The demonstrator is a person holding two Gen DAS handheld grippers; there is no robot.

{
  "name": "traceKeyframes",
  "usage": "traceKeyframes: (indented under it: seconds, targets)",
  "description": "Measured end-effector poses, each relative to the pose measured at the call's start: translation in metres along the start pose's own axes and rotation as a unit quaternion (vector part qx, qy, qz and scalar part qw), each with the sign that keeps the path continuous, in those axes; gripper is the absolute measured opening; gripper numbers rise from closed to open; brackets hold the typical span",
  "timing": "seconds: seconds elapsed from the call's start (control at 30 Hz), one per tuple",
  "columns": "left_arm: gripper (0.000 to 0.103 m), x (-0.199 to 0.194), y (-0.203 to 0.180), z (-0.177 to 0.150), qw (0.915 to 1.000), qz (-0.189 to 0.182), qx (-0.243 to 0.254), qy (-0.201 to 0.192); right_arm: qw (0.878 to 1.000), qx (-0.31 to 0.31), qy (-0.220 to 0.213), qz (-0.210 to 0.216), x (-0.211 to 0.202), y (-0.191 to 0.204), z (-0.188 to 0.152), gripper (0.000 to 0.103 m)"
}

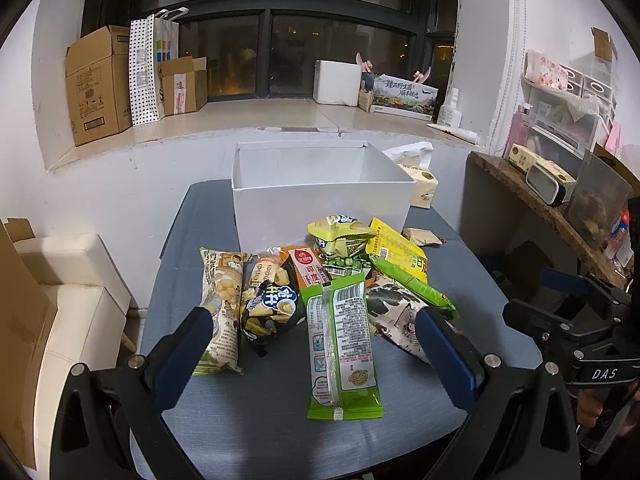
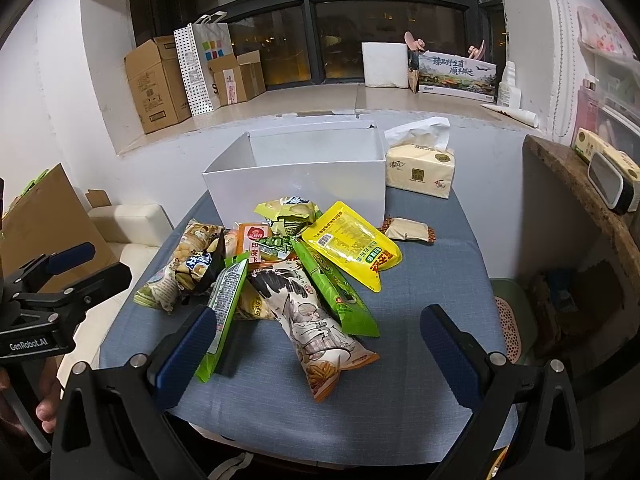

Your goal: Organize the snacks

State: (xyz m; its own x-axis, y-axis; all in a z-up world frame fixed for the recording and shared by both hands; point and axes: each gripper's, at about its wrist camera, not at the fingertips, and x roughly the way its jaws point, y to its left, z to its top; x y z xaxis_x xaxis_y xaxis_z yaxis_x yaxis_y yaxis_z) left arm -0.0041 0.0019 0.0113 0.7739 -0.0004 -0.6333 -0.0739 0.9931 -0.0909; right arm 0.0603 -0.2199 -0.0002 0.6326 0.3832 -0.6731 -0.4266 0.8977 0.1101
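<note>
Snack packets (image 1: 320,284) heaped on the blue-covered table (image 1: 256,420) just in front of the open white box (image 1: 320,200), likely their destination; left gripper (image 1: 316,332) and right gripper (image 2: 320,332) hover before the heap, jaws apart, holding nothing, seemingly to pick.

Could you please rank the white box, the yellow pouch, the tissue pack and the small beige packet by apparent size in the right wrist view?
1. white box
2. yellow pouch and tissue pack: similar, unsure
3. small beige packet
</note>
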Motion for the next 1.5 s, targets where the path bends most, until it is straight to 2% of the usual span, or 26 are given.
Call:
traceKeyframes:
  seconds: [1.33,1.5]
  targets:
    - [0.103,-0.0014,-0.0053,-0.0014,1.0000,-0.004,0.008,0.000,1.000,0.001,0.003,0.003,0.0032,0.0000,-0.0049,0.103]
    - [0.103,-0.0003,-0.0053,-0.0020,1.0000,-0.005,0.008,0.000,1.000,0.005,0.007,0.014,0.0076,-0.0026,-0.0058,0.103]
